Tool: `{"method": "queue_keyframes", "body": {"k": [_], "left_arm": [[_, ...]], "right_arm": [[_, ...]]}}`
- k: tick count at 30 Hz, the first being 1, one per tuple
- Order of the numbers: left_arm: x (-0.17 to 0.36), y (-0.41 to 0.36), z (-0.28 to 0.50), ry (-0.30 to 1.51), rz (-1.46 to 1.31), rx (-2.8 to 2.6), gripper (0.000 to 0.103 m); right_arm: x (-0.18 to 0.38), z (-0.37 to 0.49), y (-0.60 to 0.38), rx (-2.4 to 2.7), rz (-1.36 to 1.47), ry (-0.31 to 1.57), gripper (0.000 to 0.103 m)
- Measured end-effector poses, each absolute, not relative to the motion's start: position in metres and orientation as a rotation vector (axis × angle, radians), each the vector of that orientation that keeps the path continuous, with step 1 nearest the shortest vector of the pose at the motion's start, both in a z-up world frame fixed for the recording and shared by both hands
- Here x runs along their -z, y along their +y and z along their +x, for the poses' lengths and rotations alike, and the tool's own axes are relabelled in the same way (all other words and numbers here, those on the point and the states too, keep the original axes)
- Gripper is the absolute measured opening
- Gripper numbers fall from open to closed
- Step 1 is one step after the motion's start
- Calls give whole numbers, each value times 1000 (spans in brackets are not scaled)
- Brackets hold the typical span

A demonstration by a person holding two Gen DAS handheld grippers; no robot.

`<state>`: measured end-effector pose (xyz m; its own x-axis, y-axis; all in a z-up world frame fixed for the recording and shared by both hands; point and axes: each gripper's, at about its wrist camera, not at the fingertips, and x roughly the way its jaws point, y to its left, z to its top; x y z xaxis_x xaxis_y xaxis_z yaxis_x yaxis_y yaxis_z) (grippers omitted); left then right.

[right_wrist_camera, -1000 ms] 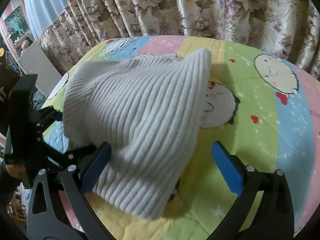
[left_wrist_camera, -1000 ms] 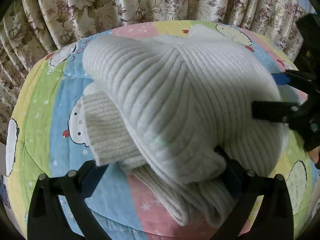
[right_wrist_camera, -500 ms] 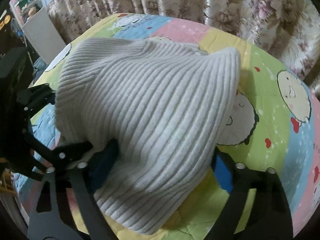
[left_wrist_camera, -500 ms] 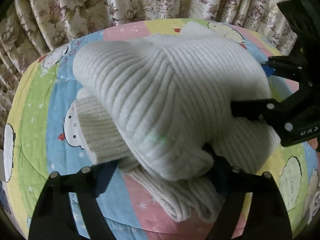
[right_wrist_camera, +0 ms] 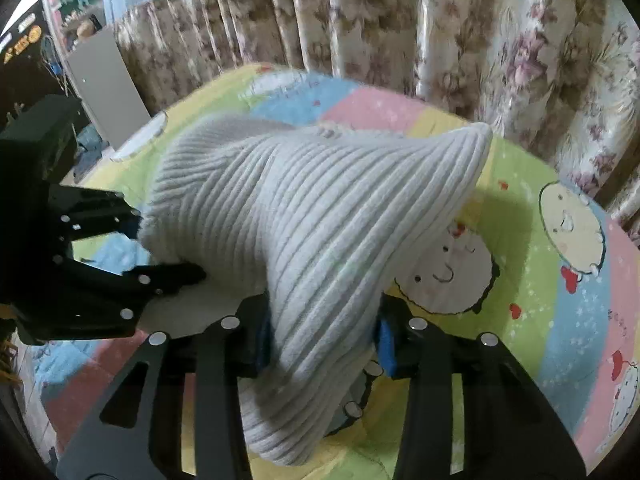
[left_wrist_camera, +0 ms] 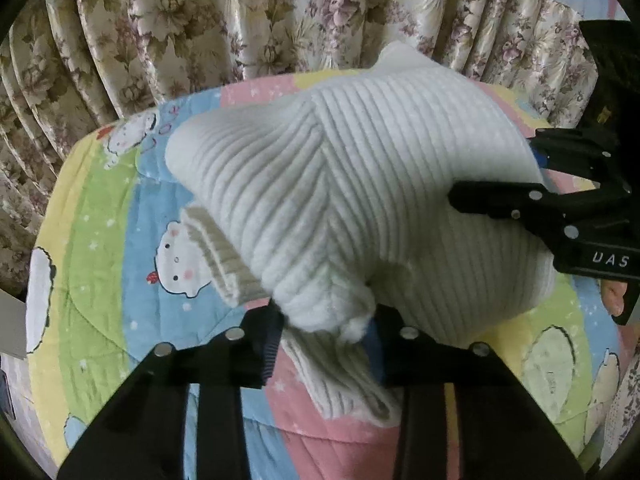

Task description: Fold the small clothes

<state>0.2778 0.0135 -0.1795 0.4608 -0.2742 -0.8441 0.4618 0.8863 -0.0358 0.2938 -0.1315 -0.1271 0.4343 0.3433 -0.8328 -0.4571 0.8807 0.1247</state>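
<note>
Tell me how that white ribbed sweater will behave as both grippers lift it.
Probably floppy: the white ribbed sweater bunches between the left gripper pads and sags around the right gripper, whose jaws have also just been closing. Its thick knit suggests little slipping. The ribbed cuff will likely dangle.

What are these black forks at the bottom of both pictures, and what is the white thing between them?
They are hand-held grippers, one in each hand of a person; no robot arm is there. Each picture comes from a camera on one gripper. The left gripper and the right gripper have just been closing their jaws, and each now pinches one white ribbed knitted garment, raising part of it above the colourful cartoon-printed quilt. Flowered curtains hang behind.
</note>
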Motion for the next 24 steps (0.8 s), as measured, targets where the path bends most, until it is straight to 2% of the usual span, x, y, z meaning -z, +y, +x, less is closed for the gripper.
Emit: {"method": "queue_keyframes", "body": {"k": [10,18,19,24], "left_arm": [[144,-29,212,944,275,479,36],[182,-75,174,995,310,500,36],[187,-79,172,990,323,492,38],[203,-78,175,997,315,471,61]], "right_arm": [[82,244,-158,-497,-82,922,40],[84,184,-197,-425,-122,956,41],[89,181,-200,-417,-135,969,41],[128,167,-209,-388,-206,1025,44]]}}
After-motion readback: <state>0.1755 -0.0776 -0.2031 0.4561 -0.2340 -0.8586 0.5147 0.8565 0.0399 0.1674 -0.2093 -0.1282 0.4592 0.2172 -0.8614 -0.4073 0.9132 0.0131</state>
